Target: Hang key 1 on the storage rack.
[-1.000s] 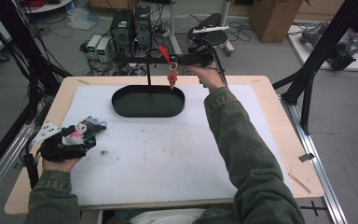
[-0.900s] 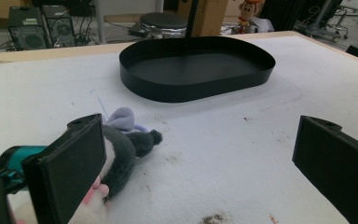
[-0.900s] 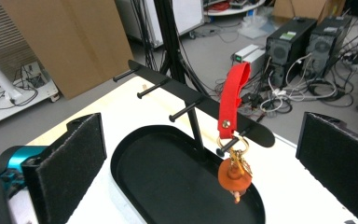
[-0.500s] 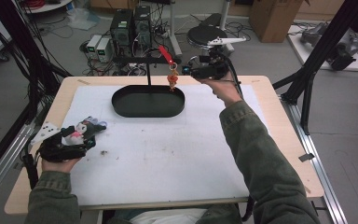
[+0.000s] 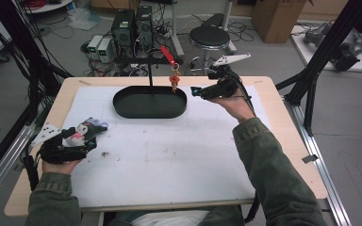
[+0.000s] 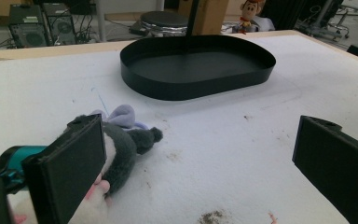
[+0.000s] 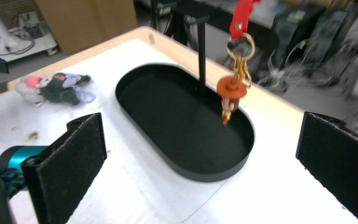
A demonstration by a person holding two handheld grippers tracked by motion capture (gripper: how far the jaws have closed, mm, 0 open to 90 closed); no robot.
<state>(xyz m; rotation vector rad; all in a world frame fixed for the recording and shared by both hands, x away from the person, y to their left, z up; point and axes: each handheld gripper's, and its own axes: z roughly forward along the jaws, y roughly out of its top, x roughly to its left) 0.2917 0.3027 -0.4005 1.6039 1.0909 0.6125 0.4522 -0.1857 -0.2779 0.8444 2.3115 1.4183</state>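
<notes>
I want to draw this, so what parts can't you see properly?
- Plush toy: left gripper view, its lower half sits behind the left gripper's near jaw.
- Keychain figure: high view, too small to make out.
- Stand's post: left gripper view, top cut off by the edge.
- Background behind the keychain: right gripper view, blurred.

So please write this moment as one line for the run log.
left gripper: open, beside plush toy | right gripper: open, facing hanging keychain | tray: nothing seen inside
</notes>
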